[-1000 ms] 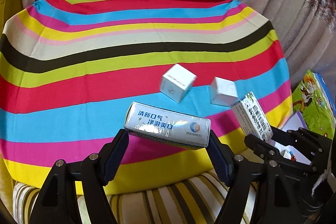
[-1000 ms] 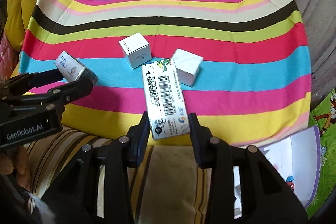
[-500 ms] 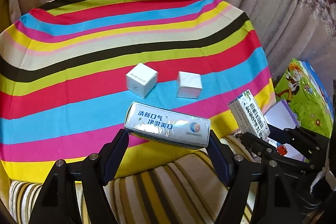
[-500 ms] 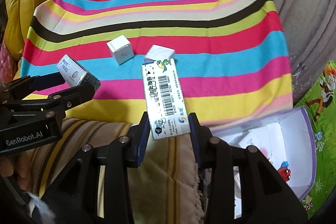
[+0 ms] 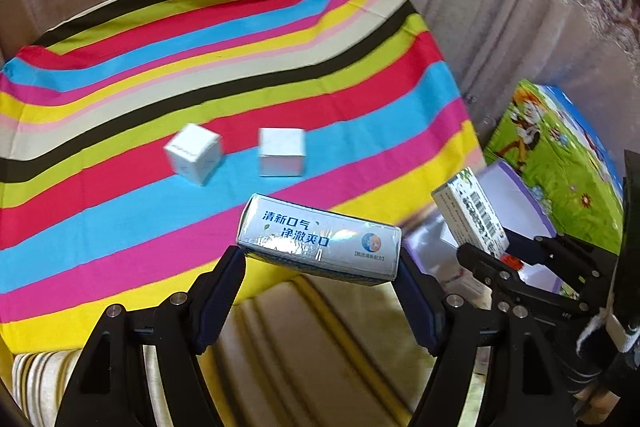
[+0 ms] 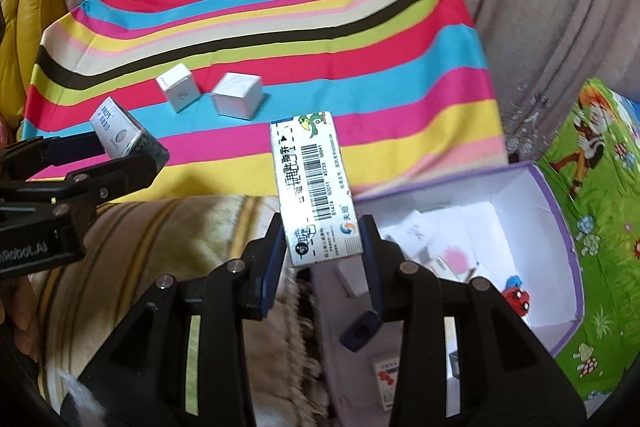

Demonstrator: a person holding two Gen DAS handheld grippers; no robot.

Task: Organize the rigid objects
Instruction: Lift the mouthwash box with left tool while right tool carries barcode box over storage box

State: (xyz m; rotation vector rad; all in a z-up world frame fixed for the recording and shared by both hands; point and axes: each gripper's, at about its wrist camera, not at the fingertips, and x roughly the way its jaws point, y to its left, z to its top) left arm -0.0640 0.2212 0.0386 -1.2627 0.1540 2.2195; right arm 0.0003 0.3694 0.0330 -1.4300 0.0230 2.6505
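My left gripper (image 5: 320,267) is shut on a long pale-blue box with Chinese print (image 5: 318,245), held crosswise above the striped cloth's front edge. My right gripper (image 6: 324,247) is shut on a long white box with a barcode (image 6: 314,187), held lengthwise over the near rim of an open purple-edged box (image 6: 536,235). Each held box also shows in the other view: the barcode box (image 5: 472,211), the blue box (image 6: 116,133). Two small white cube boxes (image 5: 195,153) (image 5: 281,151) sit on the cloth; they also show in the right wrist view (image 6: 179,92) (image 6: 237,100).
The striped cloth (image 5: 120,99) covers a seat backed by beige curtain. The open box holds several small items (image 6: 452,255) and stands on a green cartoon play mat (image 6: 600,147). A tan striped cushion (image 5: 312,339) lies below the grippers. A yellow cushion (image 6: 24,27) is at left.
Both grippers have moved right and back with their boxes still held. The cubes have slid left in view, and the open box now lies under the right gripper.
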